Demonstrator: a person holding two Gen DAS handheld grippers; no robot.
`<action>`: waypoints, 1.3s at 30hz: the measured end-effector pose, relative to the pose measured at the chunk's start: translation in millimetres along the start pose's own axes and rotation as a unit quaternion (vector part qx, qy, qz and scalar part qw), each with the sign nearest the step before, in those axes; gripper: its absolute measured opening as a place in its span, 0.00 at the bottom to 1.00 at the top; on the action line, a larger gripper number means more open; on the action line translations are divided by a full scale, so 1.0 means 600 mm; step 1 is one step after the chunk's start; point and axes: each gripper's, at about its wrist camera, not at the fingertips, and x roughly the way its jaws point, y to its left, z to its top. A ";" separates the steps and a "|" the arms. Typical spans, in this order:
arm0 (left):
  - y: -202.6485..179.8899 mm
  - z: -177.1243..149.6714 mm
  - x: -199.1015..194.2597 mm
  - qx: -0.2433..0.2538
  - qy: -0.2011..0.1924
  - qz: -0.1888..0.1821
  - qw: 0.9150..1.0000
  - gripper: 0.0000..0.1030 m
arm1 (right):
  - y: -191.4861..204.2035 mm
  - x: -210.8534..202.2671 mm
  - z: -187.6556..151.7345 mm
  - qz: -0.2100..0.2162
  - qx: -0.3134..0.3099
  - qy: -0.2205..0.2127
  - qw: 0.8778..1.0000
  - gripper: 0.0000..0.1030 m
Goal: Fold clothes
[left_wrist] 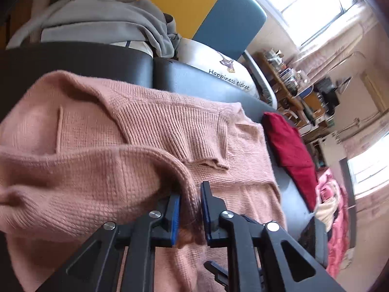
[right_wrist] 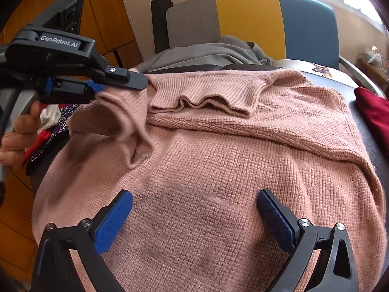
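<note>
One pink knit sweater (right_wrist: 218,170) spread flat on the dark tabletop (left_wrist: 194,82); one sleeve already lies folded across the chest. Step in hand, I judge: folding in the second sleeve (right_wrist: 121,116); left claw (left_wrist: 189,214) pinches its cuff, lifted over the body; right claw (right_wrist: 194,216) gapes empty above the hem. Next move calls for laying the sleeve across, then letting go. Count: one sweater, two claws, one red cloth (left_wrist: 289,143), one grey garment (left_wrist: 102,22).

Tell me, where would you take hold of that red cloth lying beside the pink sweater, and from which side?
Probably at the pointed end of the red cloth nearest the camera in the left view, coming from above with the fingers straddling its thin edge. It lies flat and folded on the dark surface, apart from the pink sweater, so a corner lifts easier than the broad middle.
</note>
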 end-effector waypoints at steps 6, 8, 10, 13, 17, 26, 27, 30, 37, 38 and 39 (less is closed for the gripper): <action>0.054 -0.060 -0.101 -0.012 -0.086 0.009 0.996 0.21 | 0.008 -0.016 0.036 0.026 0.024 -0.030 0.999 0.99; 0.084 -0.088 -0.124 -0.032 -0.101 0.019 0.994 0.22 | 0.022 -0.011 0.061 0.037 0.020 -0.042 0.998 0.99; 0.122 -0.121 -0.135 -0.060 -0.103 0.022 0.993 0.22 | 0.043 0.003 0.085 0.028 -0.005 -0.049 0.998 0.99; 0.167 -0.160 -0.130 -0.091 -0.094 0.040 0.991 0.22 | 0.049 0.046 0.115 0.032 0.012 -0.036 0.999 0.99; 0.207 -0.194 -0.123 -0.111 -0.085 0.053 0.989 0.22 | 0.043 0.094 0.131 0.032 0.071 -0.015 0.997 0.82; 0.228 -0.211 -0.126 -0.112 -0.100 0.034 0.988 0.22 | 0.099 0.110 0.149 0.038 0.030 0.036 0.998 0.08; 0.228 -0.207 -0.128 -0.109 -0.102 0.035 0.988 0.22 | 0.107 0.102 0.159 0.050 0.023 0.041 0.998 0.08; 0.225 -0.192 -0.130 -0.098 -0.105 0.036 0.989 0.22 | 0.126 0.049 0.217 0.072 0.006 0.015 0.997 0.08; 0.217 -0.145 -0.119 -0.075 -0.103 0.057 0.990 0.22 | 0.115 -0.086 0.358 0.072 0.002 -0.064 0.995 0.08; 0.217 -0.141 -0.115 -0.075 -0.098 0.061 0.991 0.22 | 0.100 -0.097 0.365 0.063 0.010 -0.068 0.996 0.08; 0.217 -0.139 -0.110 -0.072 -0.094 0.064 0.991 0.22 | 0.083 -0.103 0.367 0.053 0.020 -0.069 0.996 0.08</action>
